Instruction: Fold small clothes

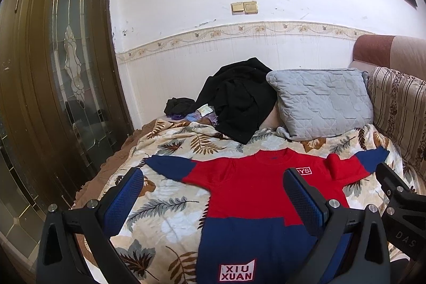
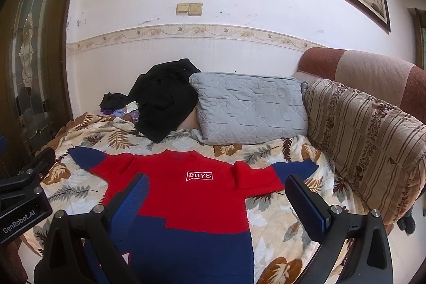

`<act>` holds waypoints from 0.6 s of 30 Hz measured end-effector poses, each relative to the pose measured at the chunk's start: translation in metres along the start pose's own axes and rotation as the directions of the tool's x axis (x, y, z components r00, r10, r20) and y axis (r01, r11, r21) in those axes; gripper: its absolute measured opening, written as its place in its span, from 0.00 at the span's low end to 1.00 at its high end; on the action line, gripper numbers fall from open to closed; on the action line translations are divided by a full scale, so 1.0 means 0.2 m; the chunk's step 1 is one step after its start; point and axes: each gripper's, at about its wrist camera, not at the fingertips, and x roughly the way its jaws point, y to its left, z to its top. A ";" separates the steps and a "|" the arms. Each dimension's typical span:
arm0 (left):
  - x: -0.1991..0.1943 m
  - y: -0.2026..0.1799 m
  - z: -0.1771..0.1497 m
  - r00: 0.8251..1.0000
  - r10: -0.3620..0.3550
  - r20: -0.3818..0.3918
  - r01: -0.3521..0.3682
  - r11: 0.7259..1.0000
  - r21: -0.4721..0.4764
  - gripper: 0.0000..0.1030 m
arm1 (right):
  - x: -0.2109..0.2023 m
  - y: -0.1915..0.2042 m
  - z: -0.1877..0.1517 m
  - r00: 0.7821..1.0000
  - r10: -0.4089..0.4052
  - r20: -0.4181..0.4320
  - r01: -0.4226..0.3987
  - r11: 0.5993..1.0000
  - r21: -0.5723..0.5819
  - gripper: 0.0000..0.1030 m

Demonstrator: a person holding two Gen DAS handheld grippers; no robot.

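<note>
A small red and blue sweater (image 1: 253,193) lies flat on the leaf-print blanket (image 1: 165,206) covering the bed, front up, both sleeves stretched out to the sides. The left tool (image 1: 213,196) hangs over its left half with fingers wide apart, holding nothing. The right tool (image 2: 217,200) hangs over the right half, fingers just as wide and empty. At the far end sit a grey pillow (image 2: 250,108) and, left of it, a heap of black clothes (image 2: 162,97).

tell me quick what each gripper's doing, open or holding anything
Left gripper: open, holding nothing, above the sweater.
Right gripper: open, holding nothing.
</note>
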 end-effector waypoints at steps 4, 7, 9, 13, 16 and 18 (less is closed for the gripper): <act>0.01 0.01 -0.01 1.000 -0.002 -0.007 0.002 1.000 -0.001 1.00 | 0.01 0.00 0.00 1.000 0.004 -0.006 -0.004 1.000 -0.001 1.00; 0.02 0.01 -0.02 1.000 -0.003 -0.008 0.003 1.000 -0.001 1.00 | 0.03 -0.01 -0.01 1.000 0.008 -0.012 -0.008 1.000 0.001 1.00; 0.03 0.01 -0.02 1.000 -0.006 -0.014 0.006 1.000 -0.001 1.00 | 0.04 -0.01 -0.01 1.000 0.008 -0.016 -0.008 1.000 -0.001 1.00; 0.05 0.00 -0.03 1.000 -0.010 -0.020 0.010 1.000 0.000 1.00 | 0.05 0.01 -0.02 1.000 0.007 -0.020 -0.007 1.000 -0.010 1.00; 0.07 0.00 -0.04 1.000 -0.010 -0.025 0.010 1.000 0.000 1.00 | 0.06 0.02 -0.02 1.000 0.006 -0.022 -0.006 1.000 -0.015 1.00; 0.08 0.01 -0.04 1.000 -0.009 -0.028 0.009 1.000 -0.001 1.00 | 0.06 0.02 -0.02 1.000 0.007 -0.022 -0.007 1.000 -0.015 1.00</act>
